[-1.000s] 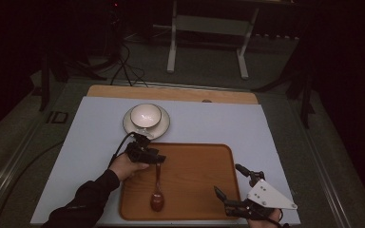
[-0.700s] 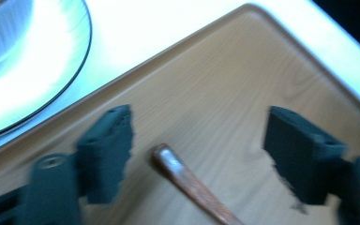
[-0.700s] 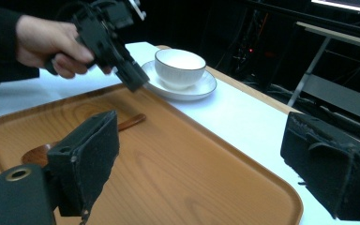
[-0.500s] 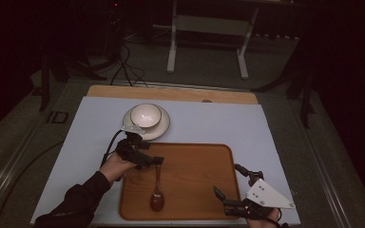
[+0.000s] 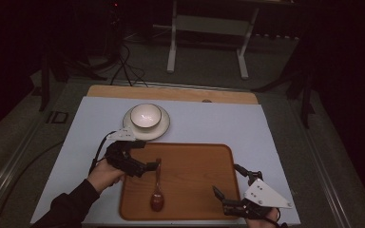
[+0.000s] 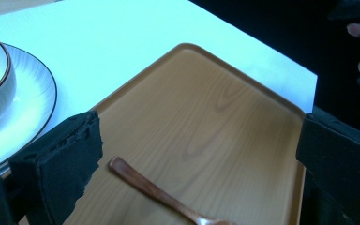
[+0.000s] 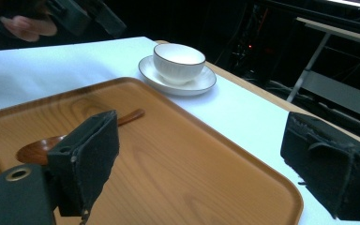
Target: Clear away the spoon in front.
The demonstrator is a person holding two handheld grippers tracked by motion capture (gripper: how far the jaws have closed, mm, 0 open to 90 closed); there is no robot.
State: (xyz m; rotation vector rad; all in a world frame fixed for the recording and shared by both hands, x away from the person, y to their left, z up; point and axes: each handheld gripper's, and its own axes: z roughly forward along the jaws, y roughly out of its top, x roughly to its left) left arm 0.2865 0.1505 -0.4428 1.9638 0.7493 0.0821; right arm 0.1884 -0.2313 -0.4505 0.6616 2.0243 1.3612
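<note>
A brown wooden spoon [image 5: 157,190] lies lengthwise on the left half of the wooden tray [image 5: 195,171], bowl end toward me. My left gripper [image 5: 148,154] hovers over the tray's far-left corner, just above the spoon's handle tip. Its jaws have just been opening and now stand wide with nothing between them. In the left gripper view the spoon handle [image 6: 140,183] lies on the tray [image 6: 206,108] below the open left gripper [image 6: 200,122]. My right gripper [image 5: 227,179] rests open at the tray's near-right corner, and the right gripper view [image 7: 199,126] shows nothing between its jaws.
A white bowl [image 5: 146,115] sits on a white saucer [image 5: 164,127] just beyond the tray's far-left corner, on the pale table cover [image 5: 247,128]. A wooden strip [image 5: 171,93] runs along the table's far edge. Beyond it stands a metal frame [image 5: 209,28], with cables on the floor.
My left gripper has opened, let go of the spoon handle, and risen back toward the tray's far-left corner. The spoon stays on the tray. The right gripper has kept still.
</note>
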